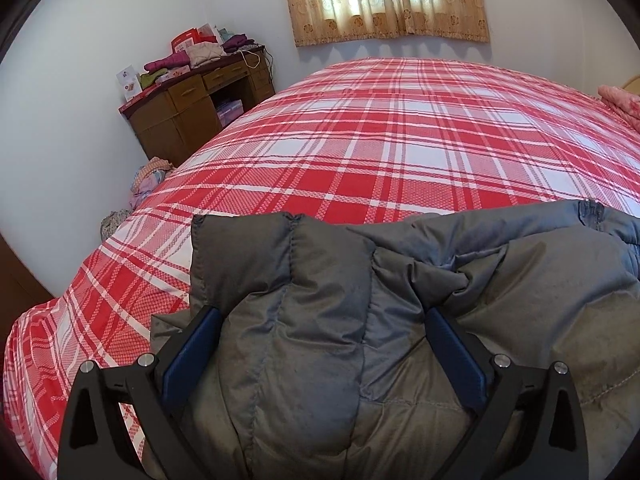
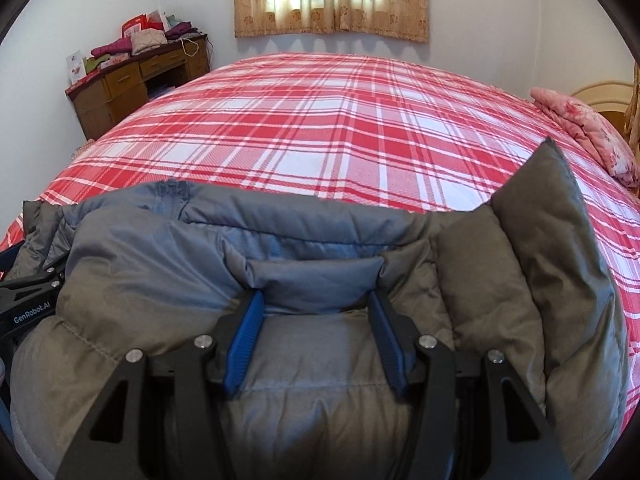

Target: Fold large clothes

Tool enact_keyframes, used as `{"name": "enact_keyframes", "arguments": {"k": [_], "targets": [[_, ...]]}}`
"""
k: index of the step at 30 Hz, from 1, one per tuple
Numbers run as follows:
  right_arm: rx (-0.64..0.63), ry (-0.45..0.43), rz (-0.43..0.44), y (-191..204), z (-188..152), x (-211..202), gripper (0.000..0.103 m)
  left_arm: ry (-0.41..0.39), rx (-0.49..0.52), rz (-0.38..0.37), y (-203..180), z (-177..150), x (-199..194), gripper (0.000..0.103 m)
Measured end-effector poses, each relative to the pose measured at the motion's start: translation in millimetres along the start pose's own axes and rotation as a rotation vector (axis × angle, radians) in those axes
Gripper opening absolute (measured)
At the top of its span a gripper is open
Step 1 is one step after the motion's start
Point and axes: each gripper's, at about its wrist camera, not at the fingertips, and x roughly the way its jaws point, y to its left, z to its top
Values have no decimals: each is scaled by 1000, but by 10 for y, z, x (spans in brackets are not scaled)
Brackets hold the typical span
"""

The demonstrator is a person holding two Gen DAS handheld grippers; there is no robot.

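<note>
Grey quilted down jacket [image 1: 320, 320] at near edge of red plaid bed [image 1: 360, 140]; left gripper [image 1: 320, 344], right gripper [image 2: 316, 328] both spread wide, straddling fabric, nothing pinched; mid-fold; next probably clamp, then fold.

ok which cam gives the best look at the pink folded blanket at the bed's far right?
Right wrist. There the pink folded blanket shows most of its length, with its stacked layers and floral print, lying at the right edge of the plaid bed. The left wrist view catches only a cropped corner of it at the frame's right rim.
</note>
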Motion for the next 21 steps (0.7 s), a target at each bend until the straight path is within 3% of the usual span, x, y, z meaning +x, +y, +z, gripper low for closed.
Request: {"name": "enact_keyframes", "arguments": {"k": [21], "targets": [[-33, 35, -32, 34, -1, 92, 59, 14, 14, 10, -25, 8, 32, 102]]}}
